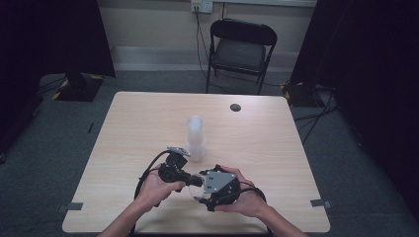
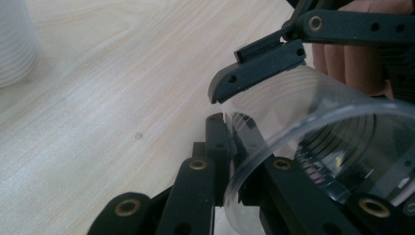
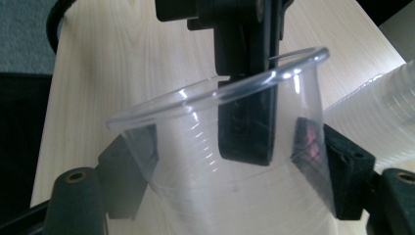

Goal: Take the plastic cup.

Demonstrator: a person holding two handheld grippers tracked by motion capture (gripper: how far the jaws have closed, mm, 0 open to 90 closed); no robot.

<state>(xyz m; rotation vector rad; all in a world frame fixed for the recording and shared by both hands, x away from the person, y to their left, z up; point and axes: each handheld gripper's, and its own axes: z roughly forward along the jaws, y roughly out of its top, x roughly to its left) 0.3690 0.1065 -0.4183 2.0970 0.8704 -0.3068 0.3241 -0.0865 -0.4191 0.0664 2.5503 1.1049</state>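
Observation:
A clear plastic cup [image 1: 191, 190] lies on its side in the air between my two grippers, just above the near edge of the table. My left gripper [image 2: 230, 147] is shut on the cup's rim [image 2: 254, 161], one jaw inside and one outside the wall. In the right gripper view that same gripper [image 3: 244, 73] comes down from above onto the rim of the cup [image 3: 195, 147]. My right gripper [image 3: 235, 152] straddles the cup's body, and its pads [image 3: 139, 156] lie against both sides. One of its fingers [image 2: 259, 68] rests on the cup wall [image 2: 318, 112].
A tall stack of clear cups [image 1: 195, 138] stands mid-table just beyond my hands; it sits close by in the left gripper view [image 2: 14, 44] and the right gripper view [image 3: 377, 117]. The wooden table [image 1: 148, 118] has a small black disc [image 1: 235, 107] near its far edge. A black chair [image 1: 240, 49] stands behind.

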